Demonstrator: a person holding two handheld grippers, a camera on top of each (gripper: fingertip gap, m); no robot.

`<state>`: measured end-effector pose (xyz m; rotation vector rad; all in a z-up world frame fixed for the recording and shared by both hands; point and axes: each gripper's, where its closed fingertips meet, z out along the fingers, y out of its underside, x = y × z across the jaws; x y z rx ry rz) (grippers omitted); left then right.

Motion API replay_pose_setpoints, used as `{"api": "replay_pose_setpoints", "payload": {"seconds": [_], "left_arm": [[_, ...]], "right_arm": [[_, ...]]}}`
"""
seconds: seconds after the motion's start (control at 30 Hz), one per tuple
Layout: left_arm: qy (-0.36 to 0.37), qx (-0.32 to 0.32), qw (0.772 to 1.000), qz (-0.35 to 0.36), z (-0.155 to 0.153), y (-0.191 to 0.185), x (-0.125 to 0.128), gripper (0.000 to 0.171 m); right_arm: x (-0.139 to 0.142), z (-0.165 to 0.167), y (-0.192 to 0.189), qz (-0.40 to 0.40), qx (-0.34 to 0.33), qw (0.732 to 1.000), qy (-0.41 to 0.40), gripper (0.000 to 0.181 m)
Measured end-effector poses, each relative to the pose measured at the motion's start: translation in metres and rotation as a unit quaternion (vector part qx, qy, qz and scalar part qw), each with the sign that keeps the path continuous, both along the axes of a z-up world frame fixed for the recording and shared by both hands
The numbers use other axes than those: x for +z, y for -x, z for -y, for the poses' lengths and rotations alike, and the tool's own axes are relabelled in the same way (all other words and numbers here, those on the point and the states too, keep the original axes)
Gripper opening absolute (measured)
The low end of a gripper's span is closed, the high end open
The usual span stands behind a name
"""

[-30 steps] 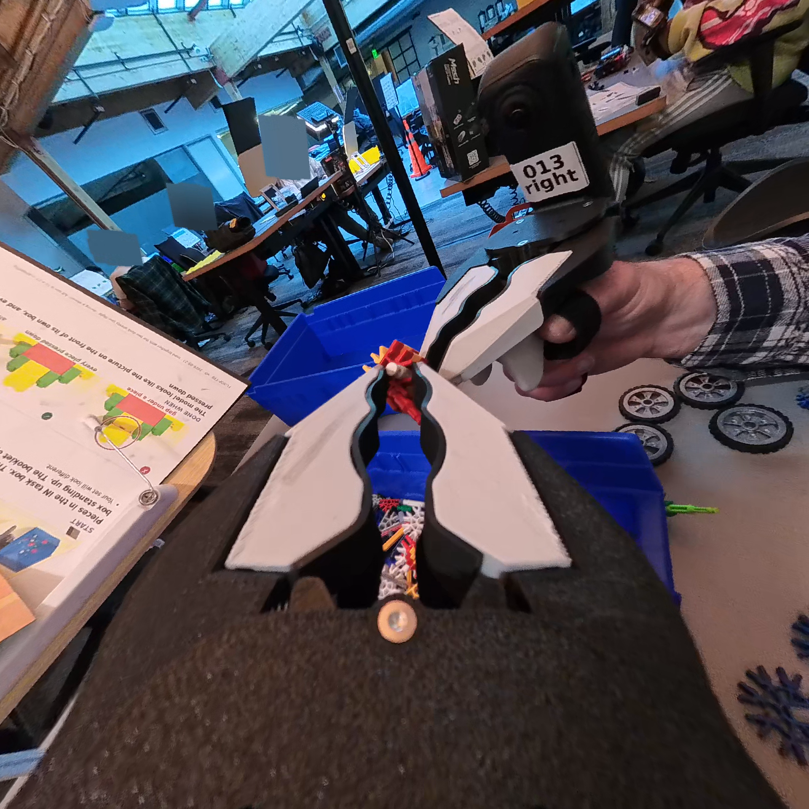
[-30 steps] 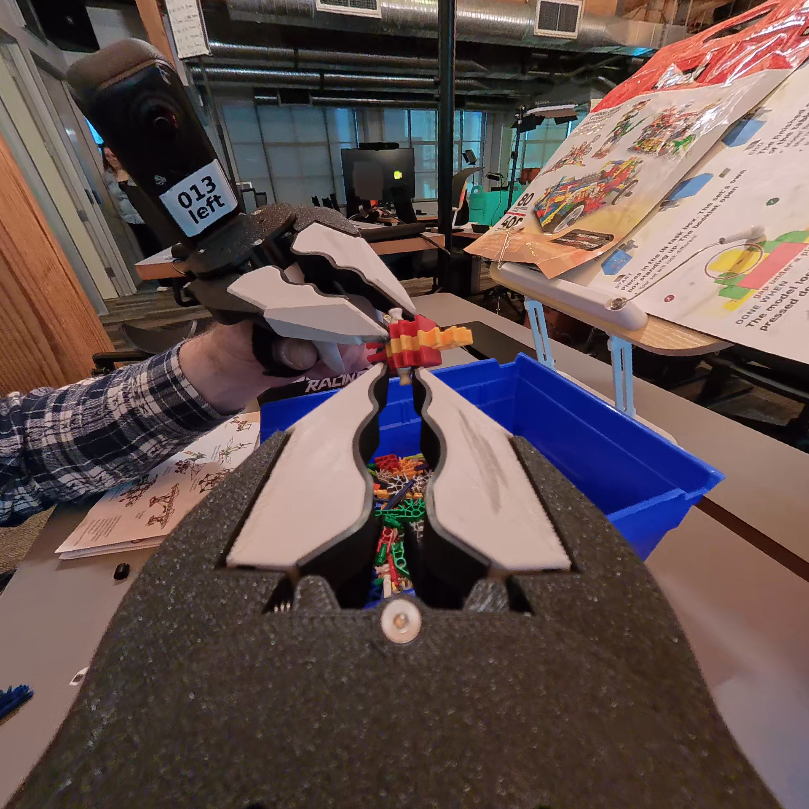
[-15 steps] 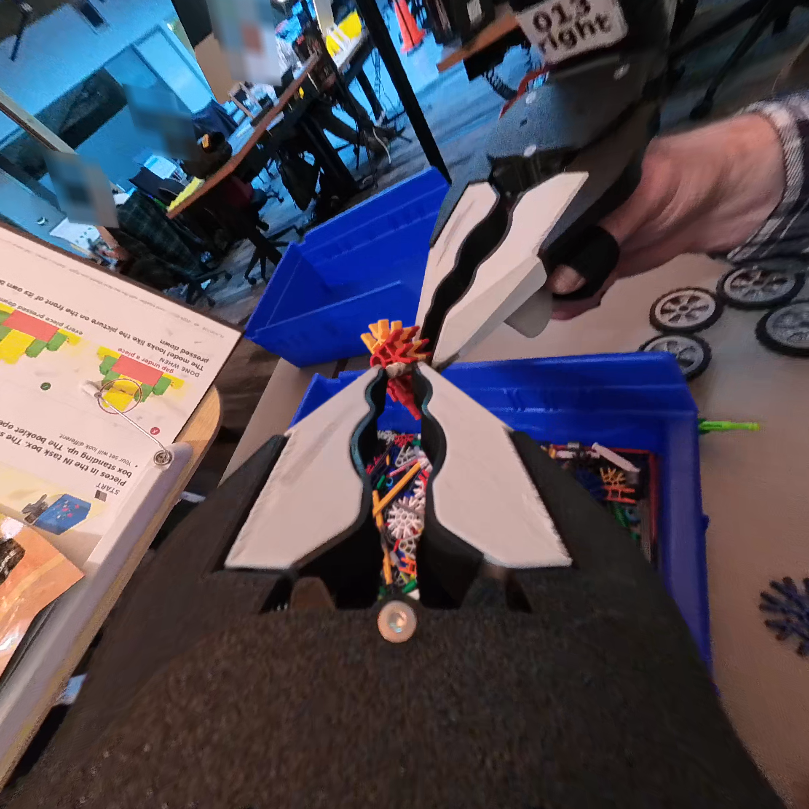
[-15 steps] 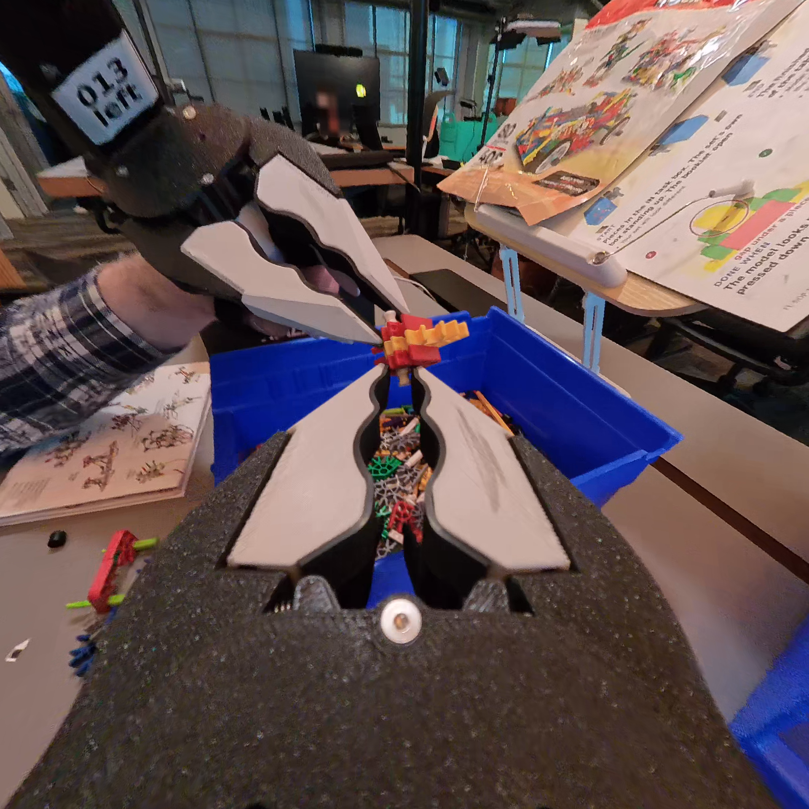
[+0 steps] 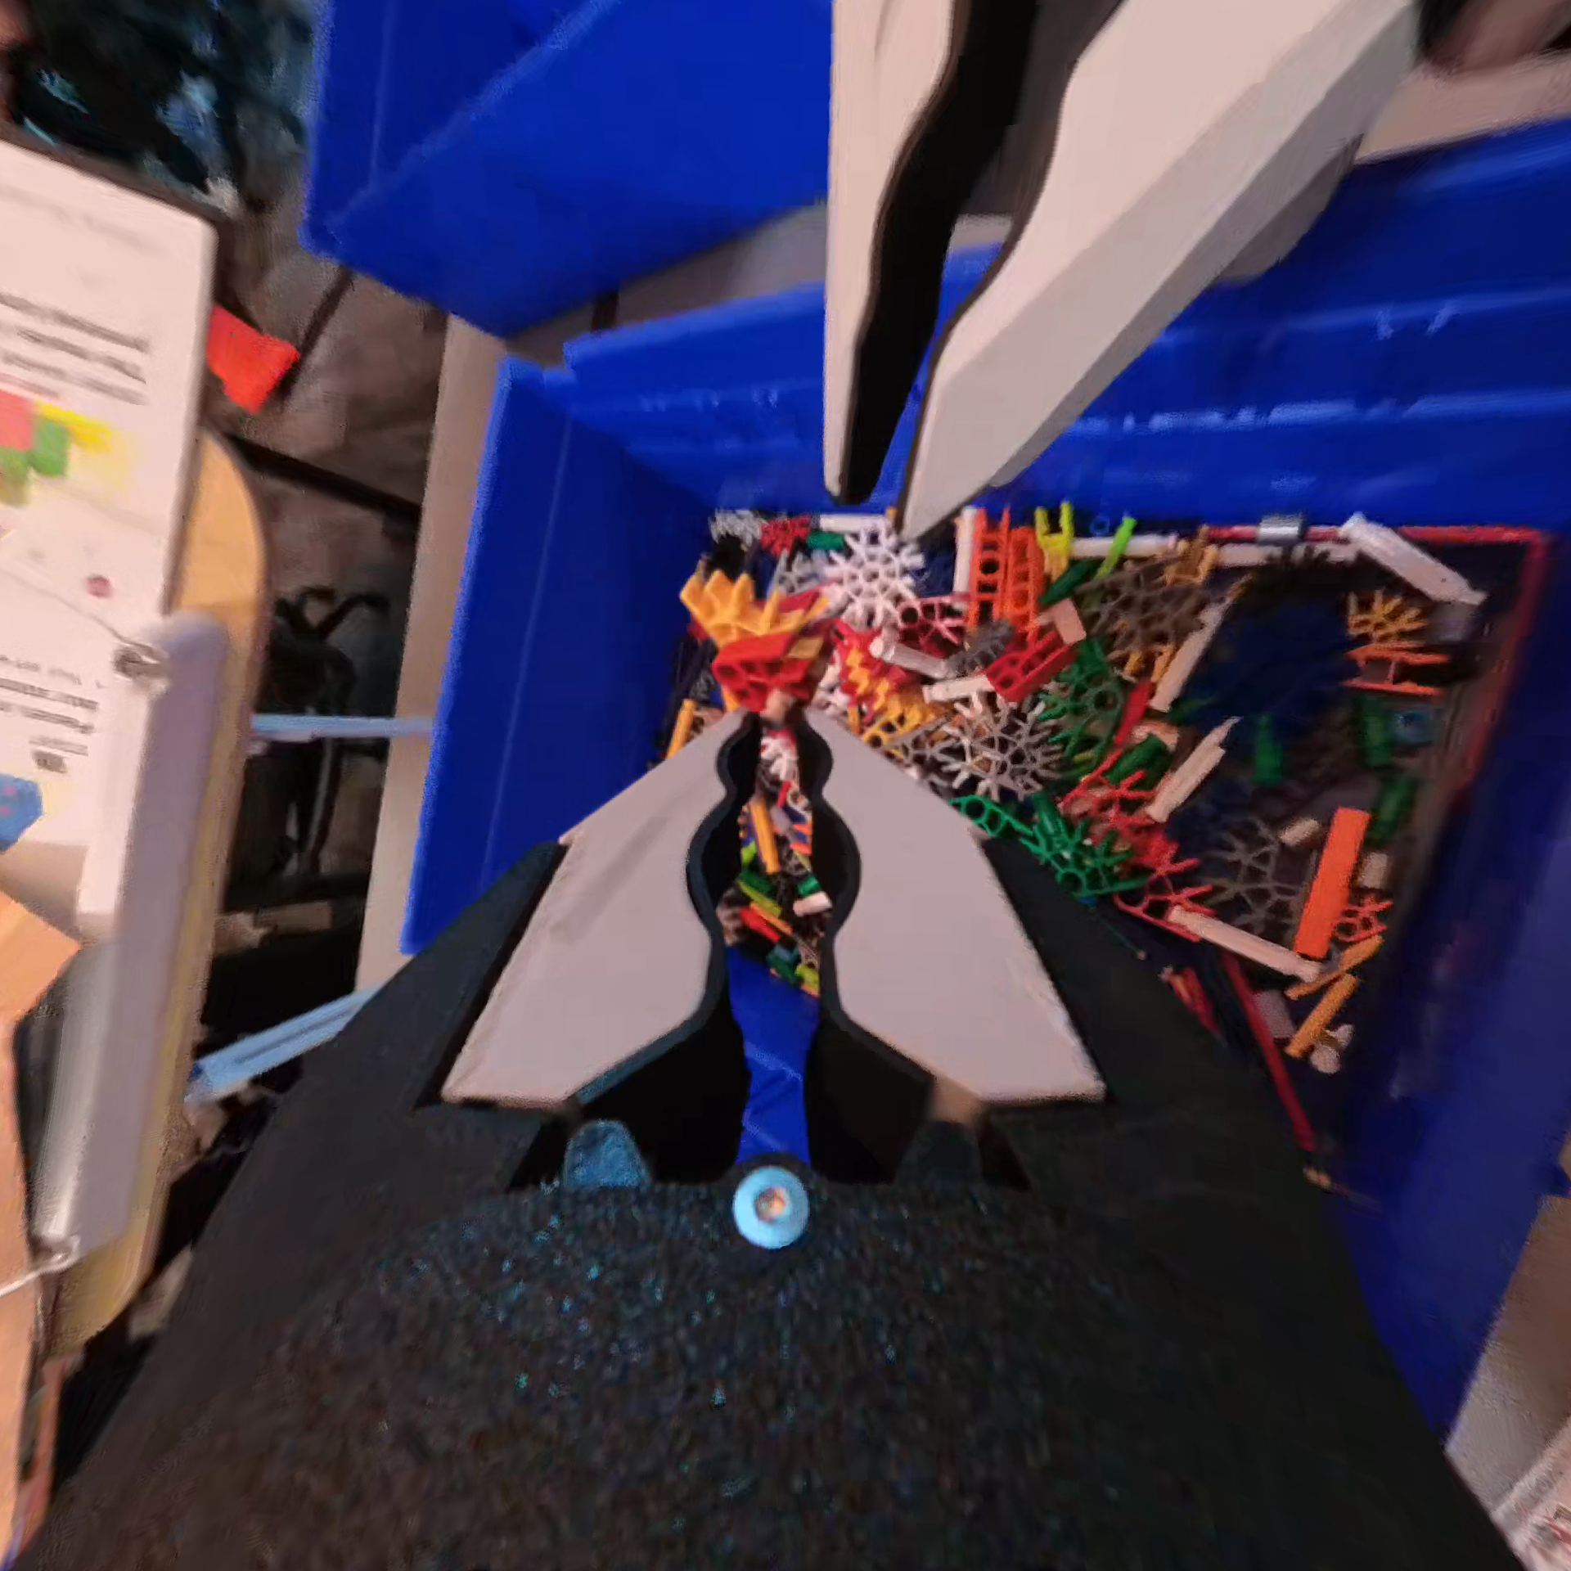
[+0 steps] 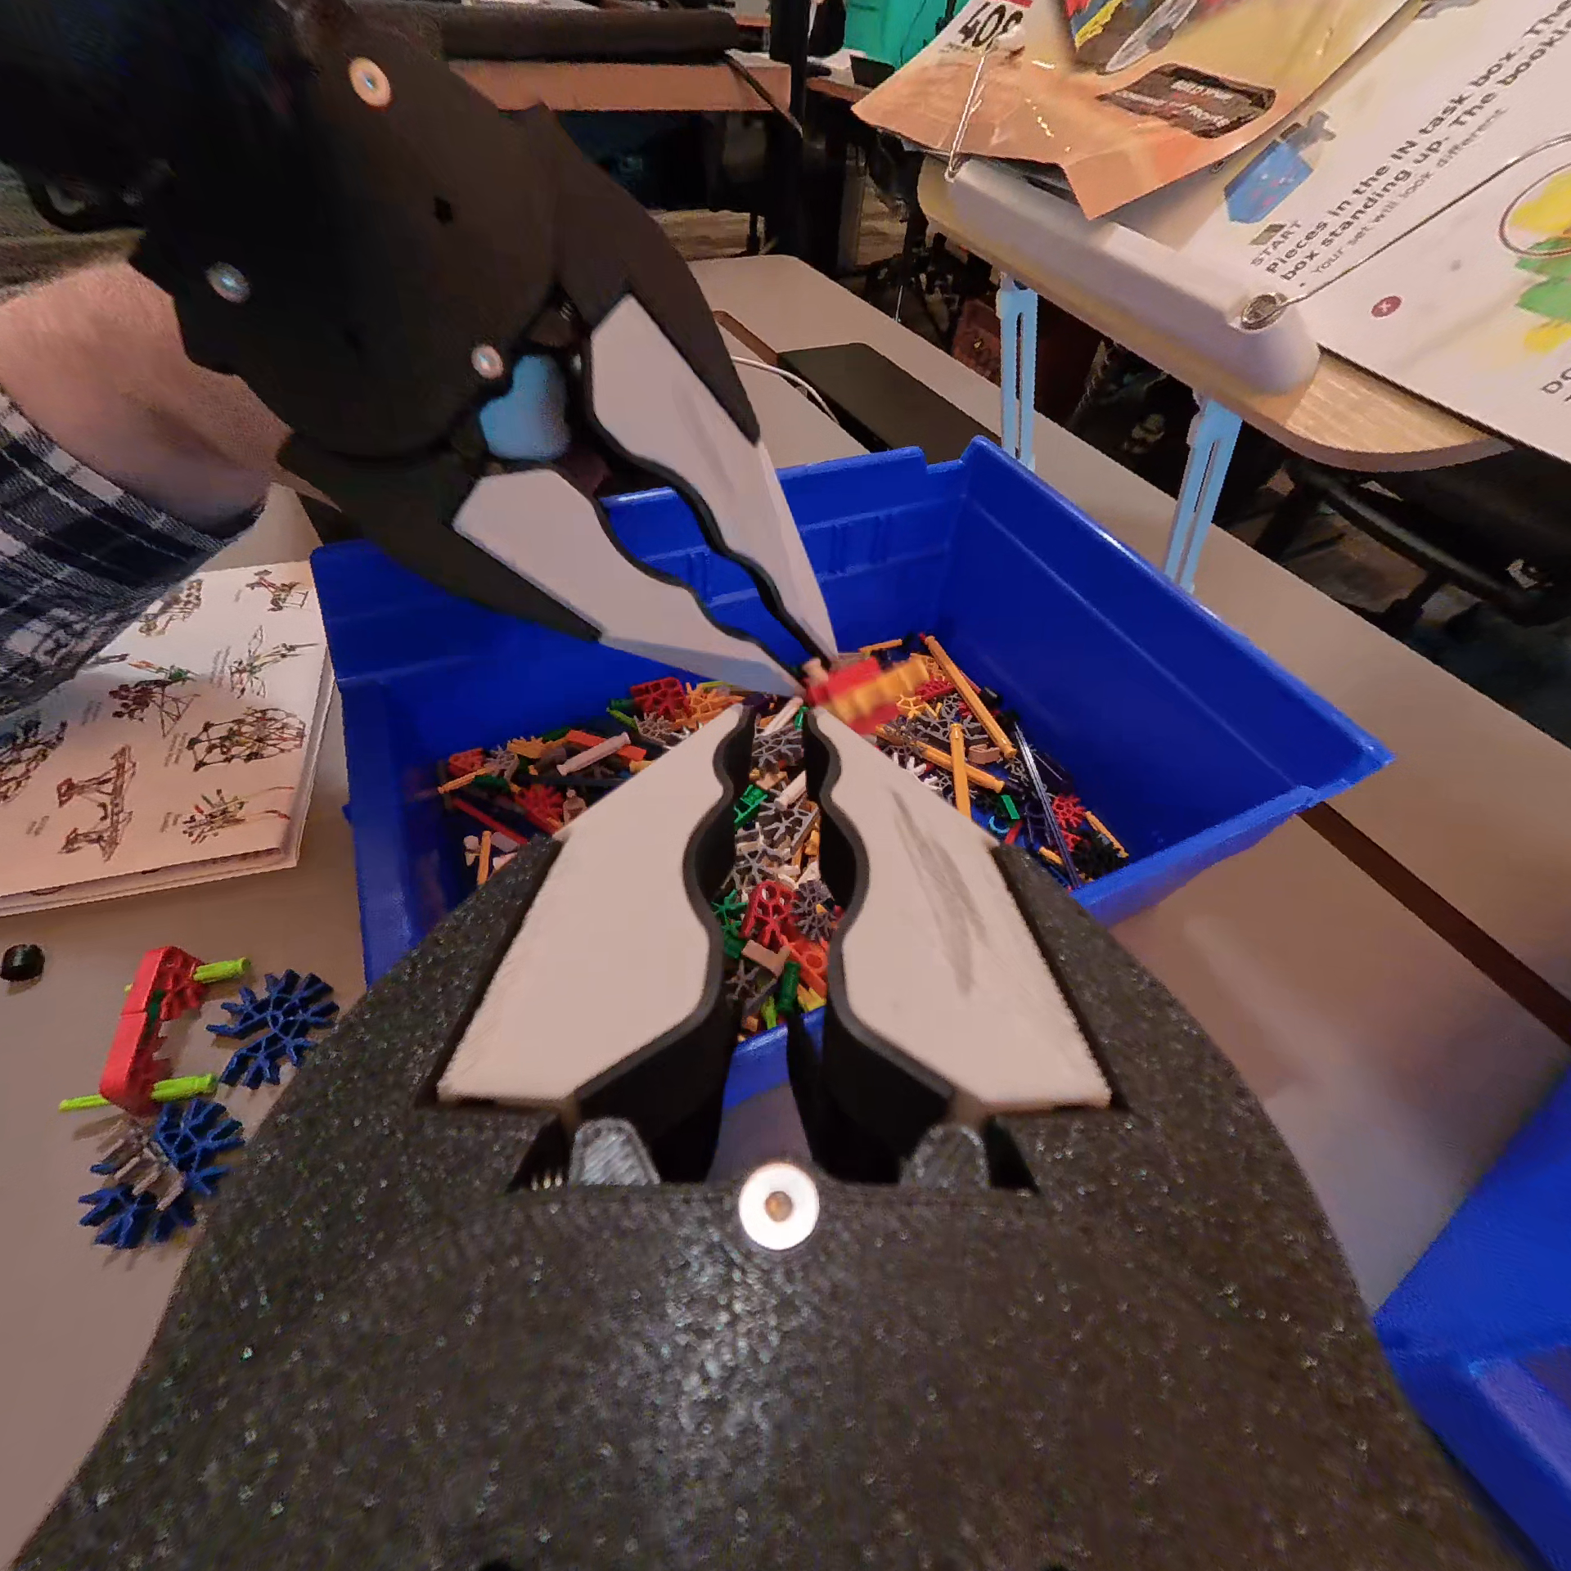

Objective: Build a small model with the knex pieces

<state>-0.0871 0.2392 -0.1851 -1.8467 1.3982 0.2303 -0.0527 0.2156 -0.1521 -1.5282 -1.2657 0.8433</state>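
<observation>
Red and yellow at the pinch, as a second earlier: kept the small red-and-yellow toothed plastic cluster [image 5: 757, 655] clamped by its pale stub between the tips of the left gripper [image 5: 775, 723]. Tipped both tools down from the open room view towards the deep blue plastic bin [image 5: 544, 680], so that the heap of loose coloured rods and snowflake connectors [image 5: 1105, 723] filled the left wrist view. Parted the right gripper [image 6: 778, 714] from the cluster, against which its tips had sat half a second before. From the left wrist view, showed those tips near the far wall, apart from the piece. Left its jaws drawn nearly together with nothing visible between them.

Hung the cluster just above the heap, inside the bin's walls, near the far left corner as seen from the left wrist. Looked like a red wedge-shaped connector stacked against a yellow fan of teeth, somewhat blurred. Could not tell whether it touched the pieces below.

Outside the bin, on the grey table, lay an open booklet of line drawings [image 6: 153, 723], a red connector with lime-green rods [image 6: 153, 1029] and dark blue snowflake connectors [image 6: 272, 1020].
</observation>
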Motion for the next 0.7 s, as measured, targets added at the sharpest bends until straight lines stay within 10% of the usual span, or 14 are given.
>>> {"api": "replay_pose_setpoints", "payload": {"seconds": [0.27,0.47,0.7], "left_arm": [[0.025,0.023,0.999,-0.003,0.002,0.004,-0.003,0.011],[0.122,-0.159,0.979,0.035,0.088,-0.076,0.011,0.014],[0.207,-0.24,0.945,-0.082,0.163,-0.117,-0.037,0.021]], "right_arm": [[0.012,-0.008,-0.006,-0.031,-0.02,0.999,0.01,0.011],[0.028,-0.017,-0.016,-0.08,-0.042,0.995,0.029,0.011],[0.036,-0.023,-0.022,-0.111,-0.046,0.992,0.047,0.011]]}}
